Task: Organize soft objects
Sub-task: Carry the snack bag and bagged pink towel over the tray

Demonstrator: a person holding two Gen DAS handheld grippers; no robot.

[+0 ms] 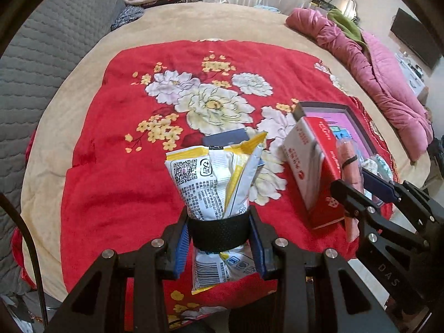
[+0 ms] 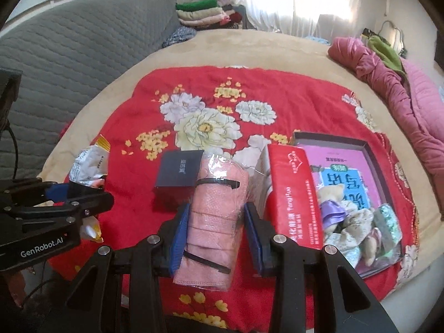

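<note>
My left gripper [image 1: 219,236] is shut on a white and yellow snack bag [image 1: 213,180] with a black band around its middle, held above the red flowered blanket [image 1: 111,166]. My right gripper [image 2: 216,224] is shut on a pink rolled cloth in clear wrap [image 2: 213,213], also lifted off the blanket. In the right wrist view the left gripper [image 2: 55,194] and its snack bag [image 2: 88,166] show at the left. The left wrist view shows the right gripper [image 1: 369,191] with the pink roll [image 1: 349,172] at the right.
A dark tray [image 2: 371,155] at the right holds a pink book, small plush toys and a red tissue box [image 2: 294,194]. A dark blue box [image 2: 180,172] lies on the blanket. A pink quilt [image 2: 402,91] lies at the far right, folded clothes [image 2: 205,11] at the back, a grey sofa [image 2: 69,55] at the left.
</note>
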